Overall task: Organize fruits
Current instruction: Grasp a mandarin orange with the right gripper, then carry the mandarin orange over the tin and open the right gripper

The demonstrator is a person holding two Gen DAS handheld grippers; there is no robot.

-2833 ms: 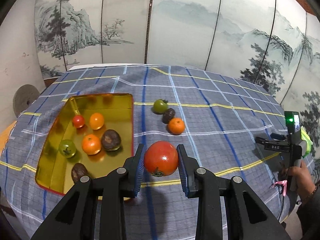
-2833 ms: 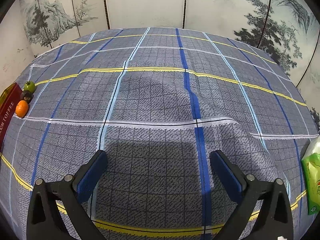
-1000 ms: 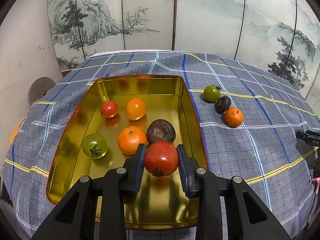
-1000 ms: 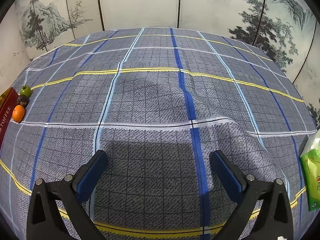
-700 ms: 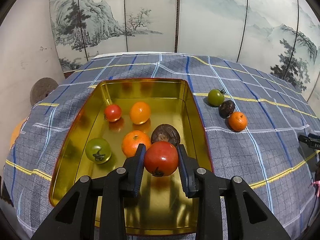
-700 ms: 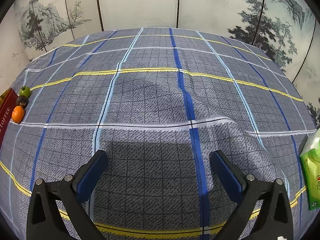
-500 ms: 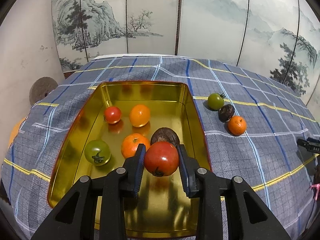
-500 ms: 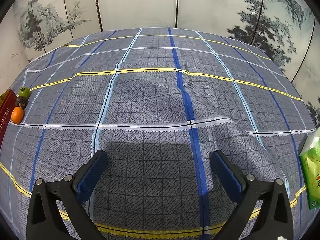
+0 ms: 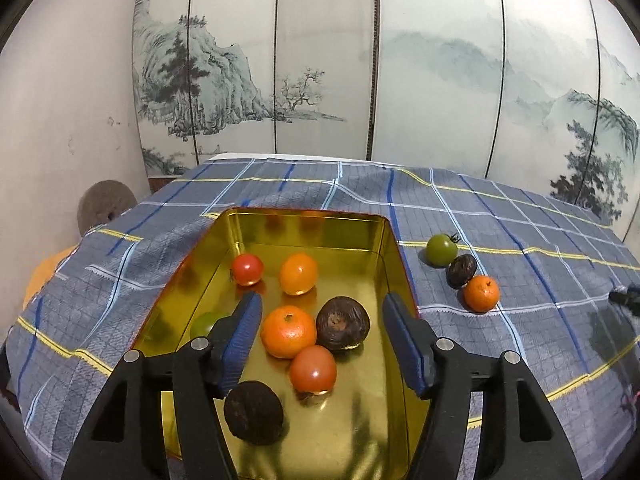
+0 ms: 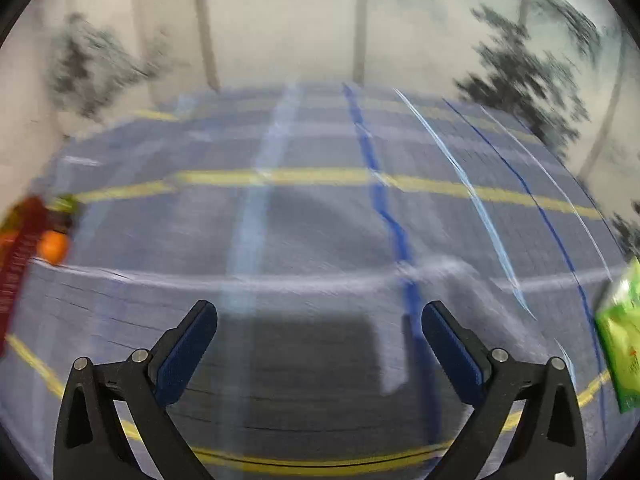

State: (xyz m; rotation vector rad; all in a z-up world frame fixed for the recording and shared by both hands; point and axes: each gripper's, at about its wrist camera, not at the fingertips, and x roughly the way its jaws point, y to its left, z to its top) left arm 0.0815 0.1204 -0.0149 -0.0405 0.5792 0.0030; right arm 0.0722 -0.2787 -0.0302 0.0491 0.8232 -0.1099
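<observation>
In the left wrist view my left gripper (image 9: 322, 332) is open and empty above the gold tin tray (image 9: 384, 236). The big red tomato (image 9: 313, 369) lies in the tray below the jaws, beside a tangerine (image 9: 288, 332) and a dark brown fruit (image 9: 343, 323). Several other fruits lie in the tray too. On the cloth to the right sit a green tomato (image 9: 441, 249), a dark fruit (image 9: 461, 270) and a tangerine (image 9: 481, 293). In the blurred right wrist view my right gripper (image 10: 320, 334) is open and empty above the cloth; the tangerine (image 10: 54, 247) shows at far left.
The plaid cloth (image 9: 520, 240) covers the table and drops off at the edges. A painted folding screen (image 9: 320, 80) stands behind. A green packet (image 10: 622, 340) lies at the right edge of the right wrist view. The tray's red side (image 10: 16, 264) shows at the left.
My left gripper has opened and let go of the big red tomato, which now lies in the tray. The right wrist view has blurred and shifted, so the right gripper is moving.
</observation>
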